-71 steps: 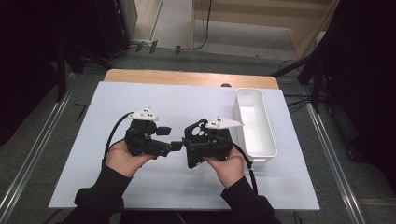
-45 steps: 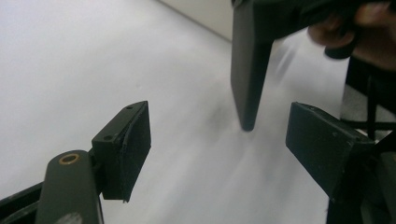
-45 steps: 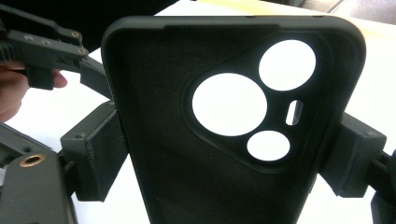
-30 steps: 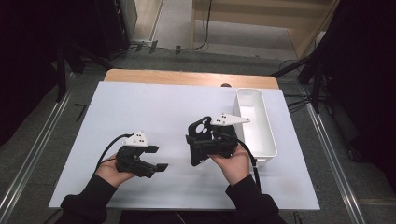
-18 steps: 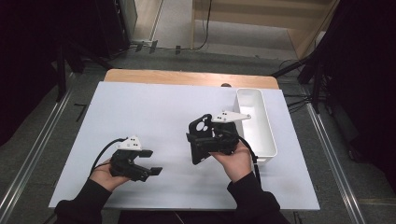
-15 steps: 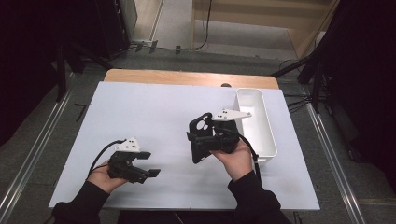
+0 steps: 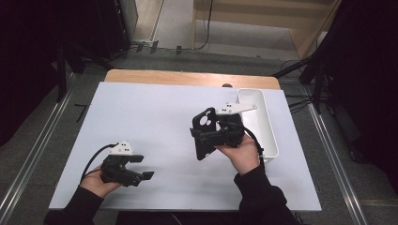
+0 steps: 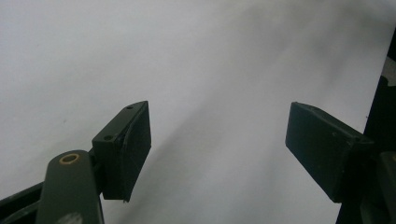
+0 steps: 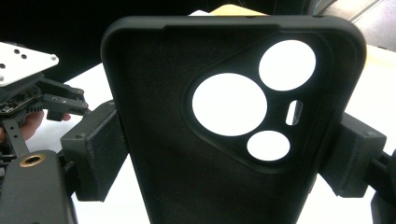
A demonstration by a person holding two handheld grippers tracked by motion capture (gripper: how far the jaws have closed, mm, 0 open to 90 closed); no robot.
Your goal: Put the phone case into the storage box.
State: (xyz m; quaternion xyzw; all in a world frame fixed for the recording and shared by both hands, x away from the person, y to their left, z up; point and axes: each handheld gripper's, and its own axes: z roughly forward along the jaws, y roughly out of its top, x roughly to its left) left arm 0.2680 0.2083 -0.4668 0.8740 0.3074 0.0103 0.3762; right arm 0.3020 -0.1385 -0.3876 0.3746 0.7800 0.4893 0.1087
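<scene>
White counter [image 7: 155, 117], two grippers apart.
My right gripper [image 7: 206, 136] pinches the black phone case [image 7: 205, 132] above it near the white bin [image 7: 263, 122]; my left gripper [image 7: 146, 176], jaws spread empty, has drawn away toward the near-left corner.

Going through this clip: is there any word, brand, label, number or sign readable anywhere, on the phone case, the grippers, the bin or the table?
None can be read.
The black phone case, clamped across its width by the right gripper, shows a plain inner face with camera cut-outs and no print.
The left gripper, with open jaws, carries no legible marking.
The white bin and the white table top are unmarked.
</scene>
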